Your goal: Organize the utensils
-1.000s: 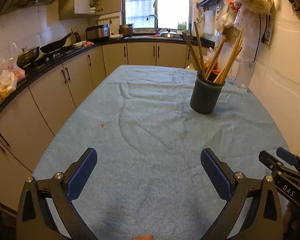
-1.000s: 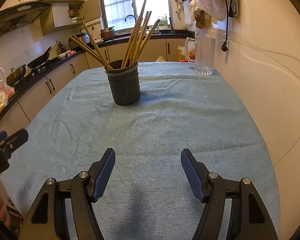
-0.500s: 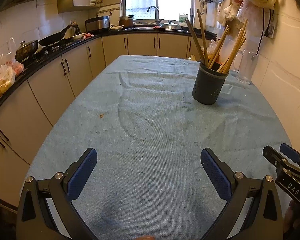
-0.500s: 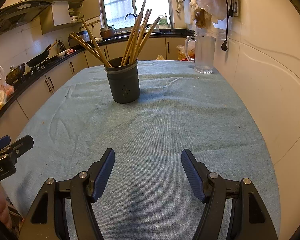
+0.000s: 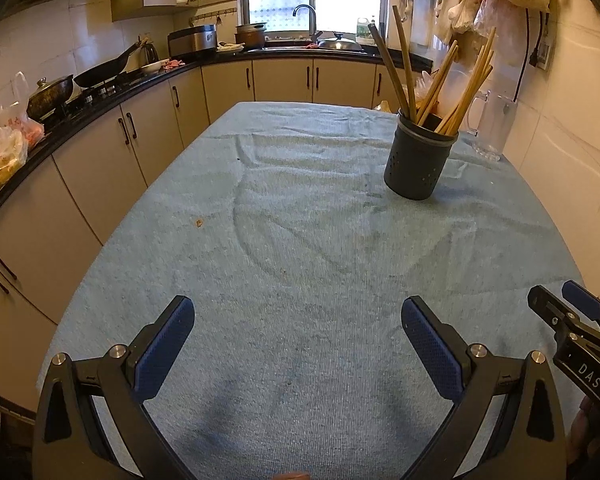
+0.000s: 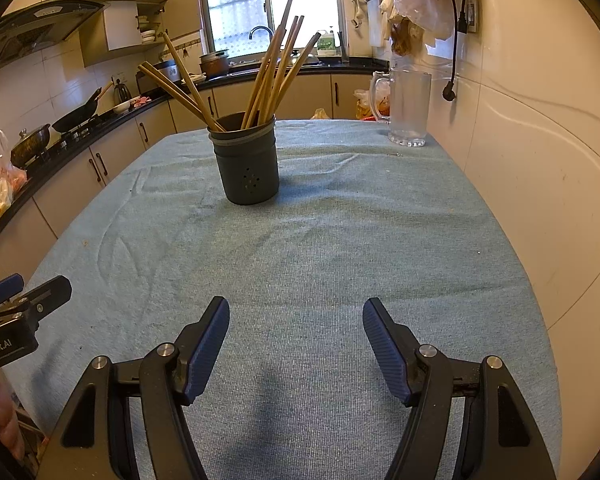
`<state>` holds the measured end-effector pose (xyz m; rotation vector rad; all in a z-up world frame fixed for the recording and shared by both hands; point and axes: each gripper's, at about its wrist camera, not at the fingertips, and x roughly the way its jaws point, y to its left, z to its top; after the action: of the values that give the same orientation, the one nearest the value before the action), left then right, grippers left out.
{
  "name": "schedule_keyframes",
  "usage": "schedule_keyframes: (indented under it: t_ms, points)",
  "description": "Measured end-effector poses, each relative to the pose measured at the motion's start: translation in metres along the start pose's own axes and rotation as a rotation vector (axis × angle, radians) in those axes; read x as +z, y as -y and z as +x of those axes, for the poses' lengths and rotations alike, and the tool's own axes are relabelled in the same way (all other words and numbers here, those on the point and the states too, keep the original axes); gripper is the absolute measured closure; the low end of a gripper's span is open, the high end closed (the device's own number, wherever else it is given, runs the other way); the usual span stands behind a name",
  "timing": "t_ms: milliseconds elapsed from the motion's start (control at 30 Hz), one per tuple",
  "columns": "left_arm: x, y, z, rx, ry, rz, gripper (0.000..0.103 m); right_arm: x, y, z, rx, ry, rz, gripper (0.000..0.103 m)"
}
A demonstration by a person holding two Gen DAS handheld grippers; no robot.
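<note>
The left gripper (image 5: pixel 298 330) is hovering low over the near end of the bench (image 5: pixel 300 240), angled downward, its jaws standing wide apart with nothing but blue cloth showing between them. The right gripper (image 6: pixel 296 330) is hanging alongside it at the same tilt, its jaws likewise spread and gripping nothing. Each one is showing at the edge of the other's view: the right one is poking in at the lower right of the left wrist view, and the left one at the lower left of the right wrist view, with part of a hand (image 6: pixel 4 420) showing below it.

The dark utensil holder (image 6: pixel 246 164) is standing upright toward the far end of the bench, well apart from both grippers, and the wooden chopsticks (image 6: pixel 274 72) are fanning out of it, leaning in several directions. A clear glass mug (image 6: pixel 408 108) is sitting at the far right corner near the wall, apart from the holder. The cloth between grippers and holder is lying wrinkled, bearing only a small crumb (image 5: pixel 199 222). A wok (image 5: pixel 104 72) and a lidded pot (image 5: pixel 50 90) are resting on the stove to the left.
</note>
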<state>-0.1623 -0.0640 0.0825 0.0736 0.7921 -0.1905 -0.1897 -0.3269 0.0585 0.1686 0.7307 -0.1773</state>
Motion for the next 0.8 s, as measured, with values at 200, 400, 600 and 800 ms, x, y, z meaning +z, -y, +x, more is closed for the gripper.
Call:
schedule_keyframes:
  t_ms: [200,400,600,800]
  points:
    - [-0.0006,0.0013,0.0015,-0.001,-0.004,0.002,0.0,-0.0012,-0.0002,0.0011,-0.002,0.0,-0.002,0.029]
    - [-0.0016,0.0009,0.0022,0.002,-0.007,0.002,0.0,-0.002,0.0001,0.001,-0.004,0.0,-0.003,0.029]
    - [-0.0031,0.0018,0.0039,0.004,-0.012,0.006,0.0,-0.0029,0.001,0.0012,-0.006,0.003,0.0,0.029]
    - [-0.003,0.0022,0.0061,0.005,-0.019,0.01,0.0,-0.0023,0.0019,0.0015,-0.007,-0.001,0.001,0.029]
